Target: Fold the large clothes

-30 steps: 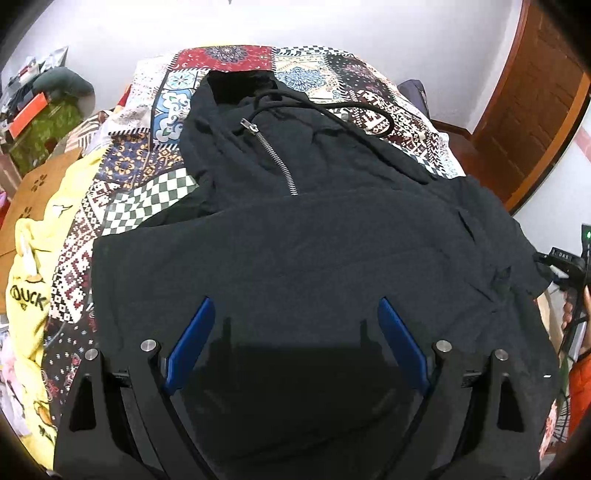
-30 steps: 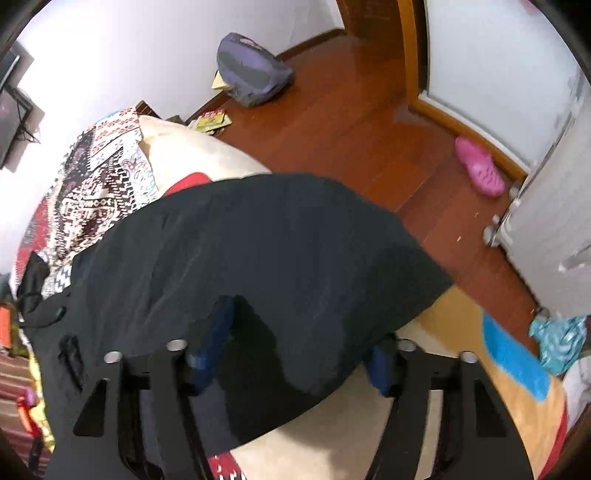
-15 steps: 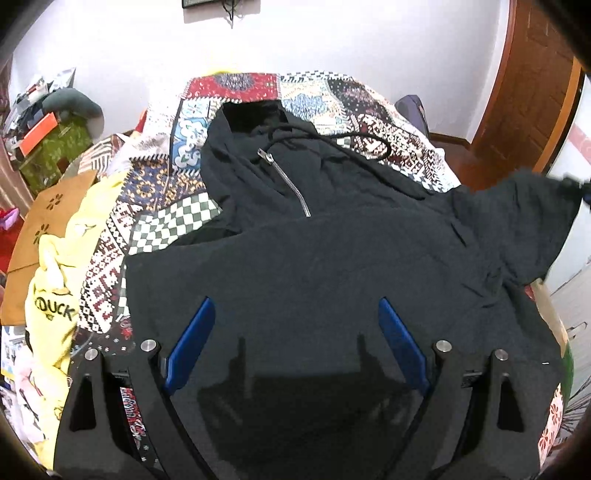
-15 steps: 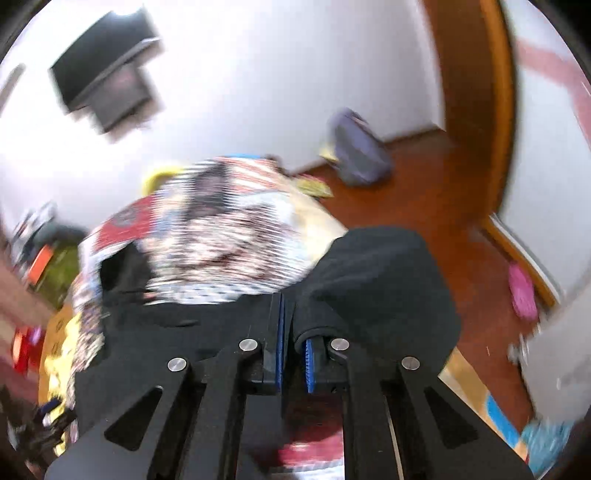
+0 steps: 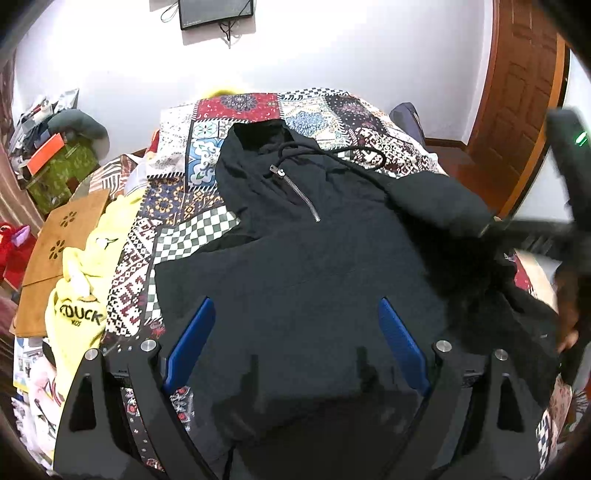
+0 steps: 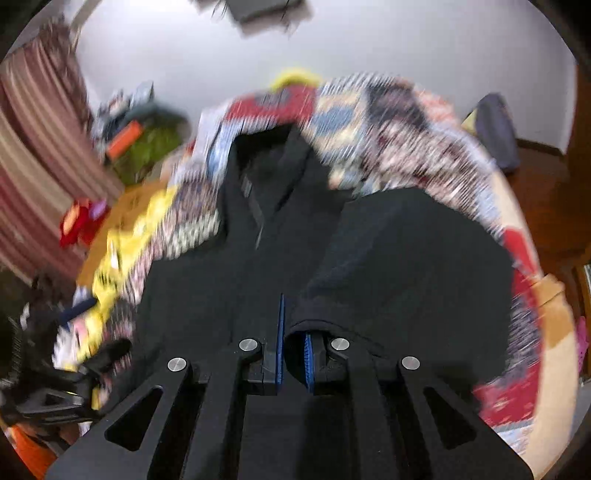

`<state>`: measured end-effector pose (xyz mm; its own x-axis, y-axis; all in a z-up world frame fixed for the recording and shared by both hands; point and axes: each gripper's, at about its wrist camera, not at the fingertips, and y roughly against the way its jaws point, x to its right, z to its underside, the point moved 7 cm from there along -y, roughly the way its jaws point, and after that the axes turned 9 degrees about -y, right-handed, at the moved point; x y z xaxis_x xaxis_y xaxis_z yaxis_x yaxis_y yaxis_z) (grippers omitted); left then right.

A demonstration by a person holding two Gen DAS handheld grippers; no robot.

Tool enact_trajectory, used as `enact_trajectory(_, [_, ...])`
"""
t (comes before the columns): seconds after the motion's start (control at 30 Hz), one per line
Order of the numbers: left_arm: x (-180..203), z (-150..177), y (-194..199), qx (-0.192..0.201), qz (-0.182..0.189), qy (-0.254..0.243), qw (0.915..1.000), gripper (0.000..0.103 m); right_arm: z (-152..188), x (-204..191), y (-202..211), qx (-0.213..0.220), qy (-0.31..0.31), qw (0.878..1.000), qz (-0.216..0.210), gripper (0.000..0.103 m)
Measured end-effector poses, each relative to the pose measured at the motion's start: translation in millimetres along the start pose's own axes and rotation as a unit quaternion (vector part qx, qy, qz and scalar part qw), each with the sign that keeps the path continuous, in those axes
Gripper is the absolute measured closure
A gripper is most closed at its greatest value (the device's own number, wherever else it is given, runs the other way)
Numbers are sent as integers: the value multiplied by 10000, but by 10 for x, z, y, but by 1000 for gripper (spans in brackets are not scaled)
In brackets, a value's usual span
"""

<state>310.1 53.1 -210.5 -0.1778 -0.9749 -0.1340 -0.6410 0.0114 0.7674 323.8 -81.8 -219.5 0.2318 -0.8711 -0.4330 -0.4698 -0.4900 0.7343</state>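
My right gripper (image 6: 293, 354) is pinched tight on the cuff of the hoodie's sleeve (image 6: 388, 266); the dark cloth bunches between the blue pads (image 6: 281, 332) and drapes away to the right of them. The view from that wrist is smeared with motion, so fine detail there is hard to make out. In my left wrist's view the same sleeve (image 5: 436, 199) hangs lifted over the right shoulder of the hoodie, gripped at its end.

My left gripper (image 5: 295, 339) stands wide, its two blue fingers (image 5: 188, 343) spread apart above the lower body of the black hoodie (image 5: 295, 266), with nothing between them. Whether they touch the cloth I cannot tell.

The hoodie lies front up on the bed, hood toward the far wall, its short metal zip (image 5: 295, 192) and a black drawstring (image 5: 354, 155) showing at the neck. Its near hem runs under my left gripper.

Under it is a patchwork bedspread (image 5: 177, 229) of red, blue and checkered squares. To the left of the hoodie a yellow garment (image 5: 77, 310) printed "DUCK" lies crumpled at the bed's edge, beside a brown cardboard sheet (image 5: 59, 240). A dark screen (image 5: 216, 13) hangs on the white wall beyond, and a wooden door (image 5: 517, 92) stands at the far right.
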Motion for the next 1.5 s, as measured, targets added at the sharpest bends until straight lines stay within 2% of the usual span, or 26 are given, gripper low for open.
enact_trajectory(0.1, [-33,89,-9,-69,26,46,10000,13,223,-28,-309,-383,87,9990,205,92])
enact_trajectory(0.23, [-68,183,-16,-130,51,106,9998,13,346,-11,-413,-661,-23,9971,371,91])
enact_trajectory(0.33, [-89,222,-7,-140,69,176,9997,13,397,46,-392,-1017,-371,9940,165,77])
enact_trajectory(0.43, [-95,215,-5,-138,85,217,9996,13,428,9,-275,-1215,-513,9913,-39,57])
enact_trajectory(0.6, [-71,180,32,-64,88,216,9997,13,471,-4,53,-1024,-294,9943,-79,55])
enact_trajectory(0.7, [-48,145,52,-23,63,171,9998,13,407,67,285,-705,-294,9970,-79,55])
enact_trajectory(0.83, [9,96,57,18,10,84,10000,13,225,323,594,-109,-468,9988,134,53])
enact_trajectory(0.87, [27,86,53,18,22,75,10000,13,182,400,653,22,-531,9984,199,49])
enact_trajectory(0.9, [46,77,45,12,39,76,10000,13,138,505,720,177,-628,9975,276,46])
enact_trajectory(1.0, [107,58,16,-8,99,62,9999,13,33,816,818,433,-996,9929,494,46])
enact_trajectory(1.2, [233,73,-76,-112,156,13,9998,13,75,1458,647,307,-1916,9782,744,46])
enact_trajectory(1.37, [297,116,-164,-236,178,7,9996,13,247,1800,298,-123,-2596,9642,521,46])
enact_trajectory(1.5, [306,155,-237,-336,189,27,9993,13,333,1877,102,-308,-2979,9540,102,46])
